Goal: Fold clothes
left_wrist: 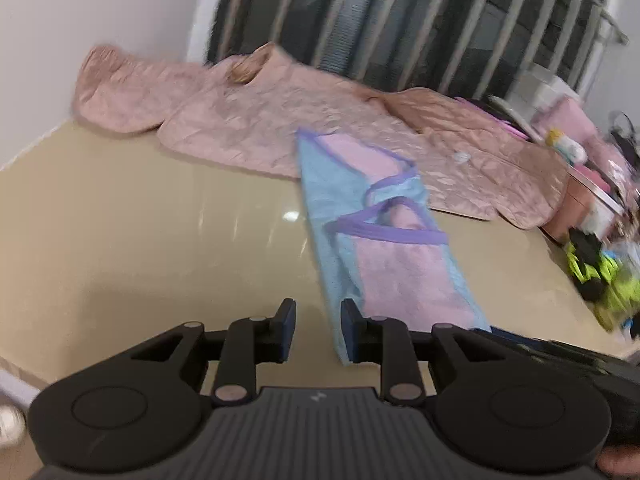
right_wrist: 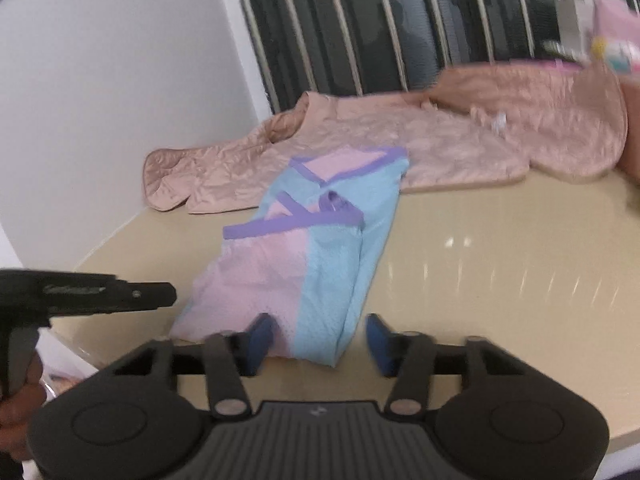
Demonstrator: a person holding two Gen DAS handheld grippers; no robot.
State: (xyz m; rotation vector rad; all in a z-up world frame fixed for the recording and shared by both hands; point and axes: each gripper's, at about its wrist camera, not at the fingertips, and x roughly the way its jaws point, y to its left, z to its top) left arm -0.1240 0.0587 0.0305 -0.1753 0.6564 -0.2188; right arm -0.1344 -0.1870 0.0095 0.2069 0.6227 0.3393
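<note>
Beige surface under a pink quilt; nearer, folded blue-and-pink garment. Left tool and right tool both parted at its near hem, gripping nothing. Risk: pinching one layer only, undoing the fold.

Two close wrist views (shared garment)

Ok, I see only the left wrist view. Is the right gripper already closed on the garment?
Observer: No. The right gripper is open, with the near end of the blue and pink garment lying between its fingers.
Operator: And the other one, how does it look from there?
Observer: The left gripper shows side-on by the garment's pink near corner; whether it touches the cloth I cannot tell.
</note>
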